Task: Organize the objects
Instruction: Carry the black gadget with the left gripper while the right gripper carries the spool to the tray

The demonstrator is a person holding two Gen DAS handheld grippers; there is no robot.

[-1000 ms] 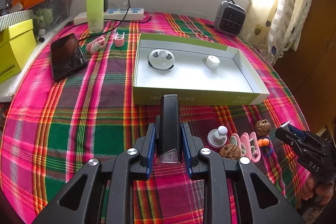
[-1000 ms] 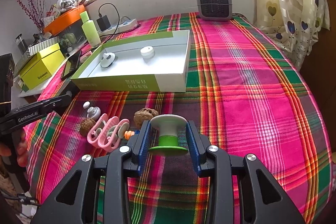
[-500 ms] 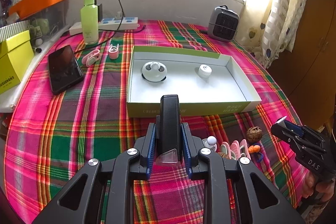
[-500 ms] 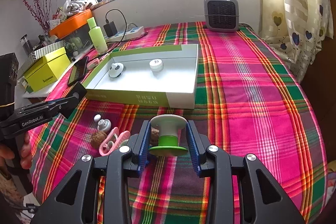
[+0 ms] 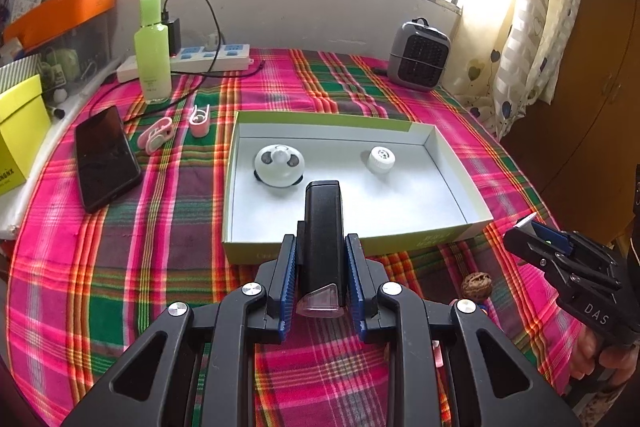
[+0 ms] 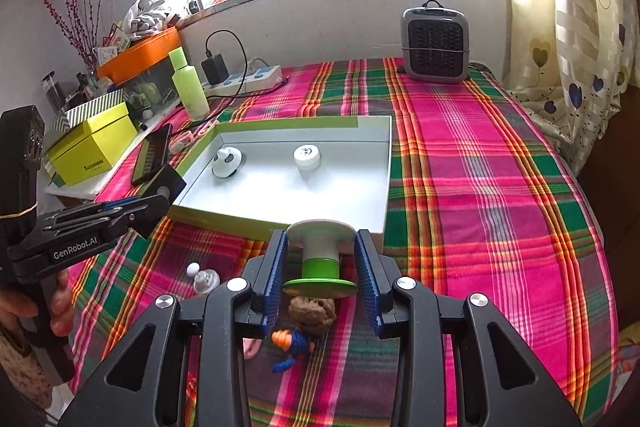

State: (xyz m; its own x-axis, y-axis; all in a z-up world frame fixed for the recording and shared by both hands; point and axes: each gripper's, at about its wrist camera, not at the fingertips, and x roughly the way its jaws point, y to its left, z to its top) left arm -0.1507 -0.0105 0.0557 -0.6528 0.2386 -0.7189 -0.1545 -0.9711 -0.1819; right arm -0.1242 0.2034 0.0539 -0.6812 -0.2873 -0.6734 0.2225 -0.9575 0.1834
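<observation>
Left gripper (image 5: 322, 279) clamps a black rectangular device (image 5: 322, 227); right gripper (image 6: 322, 279) grips a green-and-white plastic spool (image 6: 321, 259) — a slanted release above the shallow white cardboard tray (image 5: 456, 183) risks rolling.

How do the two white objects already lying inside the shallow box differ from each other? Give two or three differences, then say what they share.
The round toy is wider and dome-shaped; the cap is smaller and squat like a cylinder. The round toy has dark patches on its surface and dark bits at its base; the cap is nearly all white with a small marking on top. The round toy lies toward the box's left side, the cap toward its right. Both are white and rest apart on the box floor.
</observation>
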